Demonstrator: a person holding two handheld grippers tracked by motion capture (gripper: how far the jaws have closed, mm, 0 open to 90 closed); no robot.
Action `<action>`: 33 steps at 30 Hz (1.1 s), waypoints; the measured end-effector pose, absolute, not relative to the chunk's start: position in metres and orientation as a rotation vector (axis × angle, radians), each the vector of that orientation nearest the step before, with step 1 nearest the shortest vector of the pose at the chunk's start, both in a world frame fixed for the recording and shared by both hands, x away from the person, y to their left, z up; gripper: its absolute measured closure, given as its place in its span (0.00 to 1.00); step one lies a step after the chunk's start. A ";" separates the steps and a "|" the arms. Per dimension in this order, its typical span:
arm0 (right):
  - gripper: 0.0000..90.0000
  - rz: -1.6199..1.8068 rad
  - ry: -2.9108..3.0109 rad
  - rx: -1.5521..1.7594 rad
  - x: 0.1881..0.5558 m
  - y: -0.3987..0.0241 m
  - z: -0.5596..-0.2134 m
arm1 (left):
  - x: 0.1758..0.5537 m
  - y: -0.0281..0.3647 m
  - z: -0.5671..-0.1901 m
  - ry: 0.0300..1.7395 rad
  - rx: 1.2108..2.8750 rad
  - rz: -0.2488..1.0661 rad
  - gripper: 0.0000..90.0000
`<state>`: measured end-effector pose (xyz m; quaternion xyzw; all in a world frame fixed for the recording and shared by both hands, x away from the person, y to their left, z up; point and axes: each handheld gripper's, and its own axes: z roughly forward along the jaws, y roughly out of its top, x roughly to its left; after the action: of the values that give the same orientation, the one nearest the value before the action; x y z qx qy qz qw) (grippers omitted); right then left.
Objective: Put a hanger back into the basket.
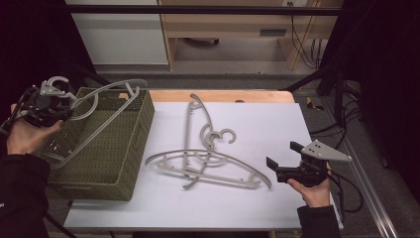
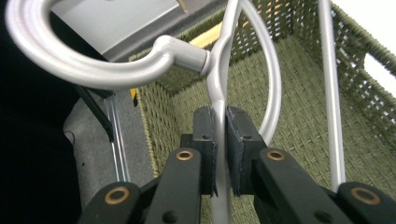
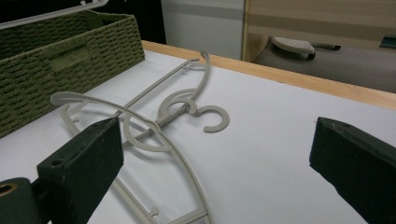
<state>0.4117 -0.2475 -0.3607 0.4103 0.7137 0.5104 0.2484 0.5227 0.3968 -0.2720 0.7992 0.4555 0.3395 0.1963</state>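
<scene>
We hold a grey hanger [image 1: 106,106] over the green basket [image 1: 130,163], the left hand-held gripper [image 2: 220,140] clamped on its neck. Next, probably lower and release it. The right hand-held gripper [image 1: 283,159] waits wide open near two hangers [image 1: 208,163] on the surface [image 1: 277,124].

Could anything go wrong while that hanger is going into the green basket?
Maybe. The left gripper pinches the hanger only on its thin neck, so it might twist or slip out. The hanger lies across the basket's rim and looks about as long as the basket, so an end could catch there. The two hangers on the table lie crossed over each other; when the open right gripper lifts one, it could drag the other along.
</scene>
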 end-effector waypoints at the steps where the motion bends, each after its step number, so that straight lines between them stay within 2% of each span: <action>1: 0.04 1.391 1.945 1.118 0.412 -0.248 -0.361 | 0.524 0.397 -0.275 1.282 2.245 0.961 0.92; 15: 0.04 1.382 1.948 1.124 0.413 -0.246 -0.362 | 0.532 0.409 -0.319 1.259 2.198 0.944 0.92; 20: 0.04 1.382 1.948 1.125 0.413 -0.246 -0.362 | 0.538 0.403 -0.335 1.248 2.244 0.951 0.92; 33: 0.04 1.384 1.949 1.123 0.413 -0.246 -0.363 | 0.544 0.410 -0.343 1.283 2.253 0.949 0.92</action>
<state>0.4131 -0.2459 -0.3627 0.4120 0.7148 0.5078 0.2477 0.5444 0.4097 -0.3434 0.8013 0.4562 0.3377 0.1892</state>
